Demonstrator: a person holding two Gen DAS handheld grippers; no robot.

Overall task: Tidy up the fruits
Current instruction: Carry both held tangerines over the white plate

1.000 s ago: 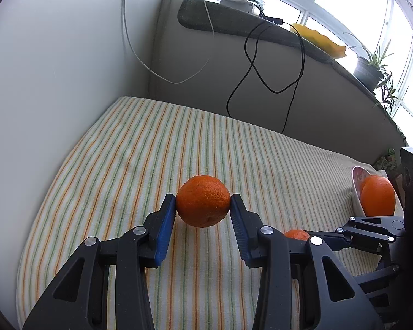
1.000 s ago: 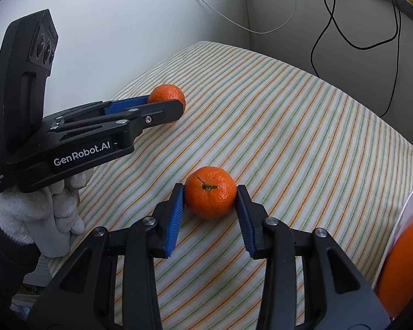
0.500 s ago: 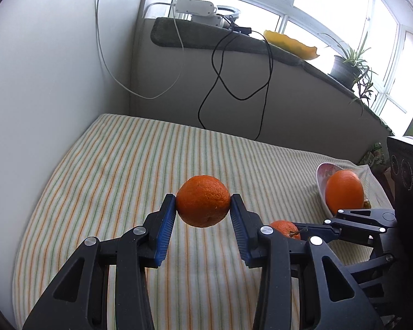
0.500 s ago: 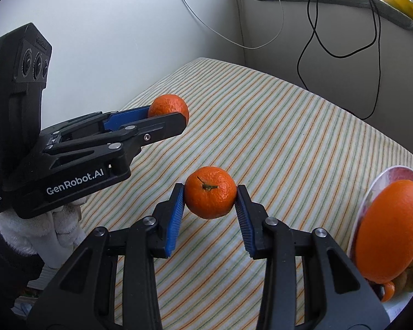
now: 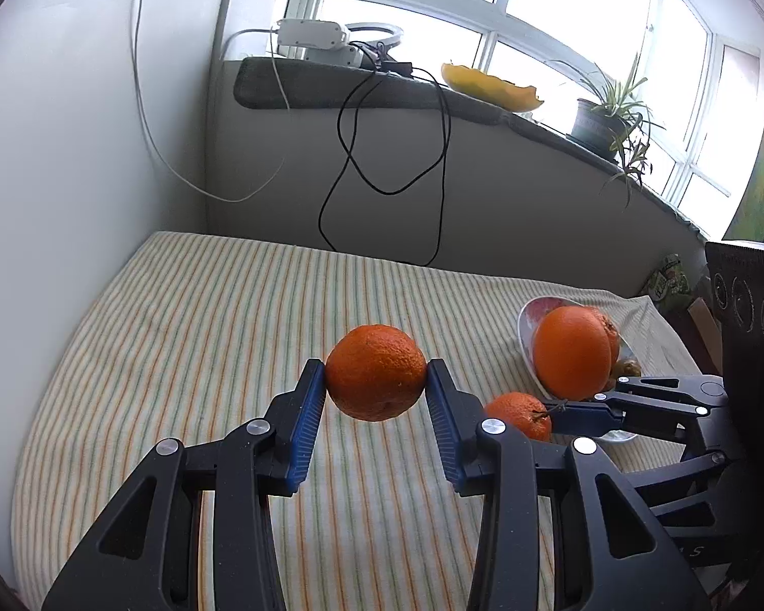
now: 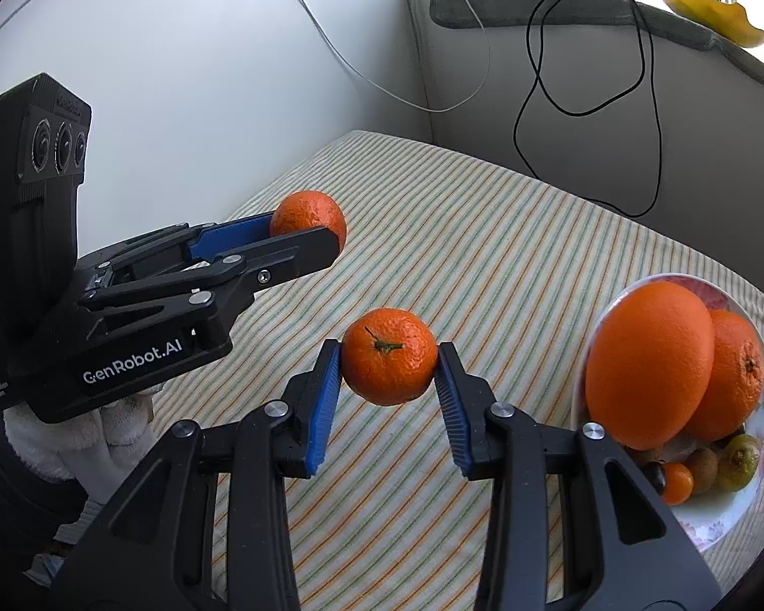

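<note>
Striped cloth-covered tabletop [image 6: 509, 254]: bare across middle and far side. Obstacles: floral white bowl heaped with oranges [image 6: 708, 514] at right edge; dangling black cable [image 6: 647, 117] along back wall; white wall on left.

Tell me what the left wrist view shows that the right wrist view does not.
Left wrist only: the potted plant on the sill. Right wrist only: the white glove and small fruits in the plate. Both: the striped cloth, both grippers' jaws shut on a mandarin each, and the big orange.
</note>
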